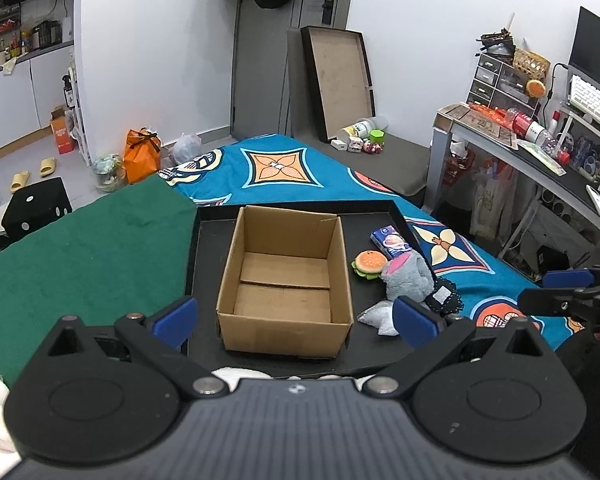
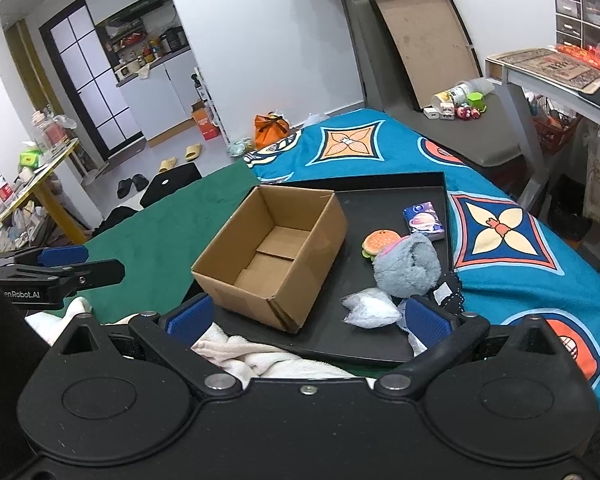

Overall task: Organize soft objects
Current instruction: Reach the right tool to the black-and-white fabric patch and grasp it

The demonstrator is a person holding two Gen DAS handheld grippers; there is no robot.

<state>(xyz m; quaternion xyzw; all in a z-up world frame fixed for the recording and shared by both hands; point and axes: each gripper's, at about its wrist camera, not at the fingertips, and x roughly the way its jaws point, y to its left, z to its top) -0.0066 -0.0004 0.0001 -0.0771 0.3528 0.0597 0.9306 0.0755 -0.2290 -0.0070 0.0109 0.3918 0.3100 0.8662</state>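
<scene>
Both grippers are spread wide with nothing in them – left gripper (image 1: 296, 322) over the tray's (image 1: 212, 240) near edge, right gripper (image 2: 308, 320) likewise; cardboard box (image 1: 286, 276) sits open and empty mid-tray; to its right, a white pouch (image 1: 378, 316), grey plush (image 1: 406, 276), burger toy (image 1: 369, 263), then a blue packet (image 1: 392, 242) by the far right corner.

Small home flat — bed (image 1: 284, 168), kitchen nook (image 1: 16, 60), cluttered desk (image 1: 540, 148).
</scene>
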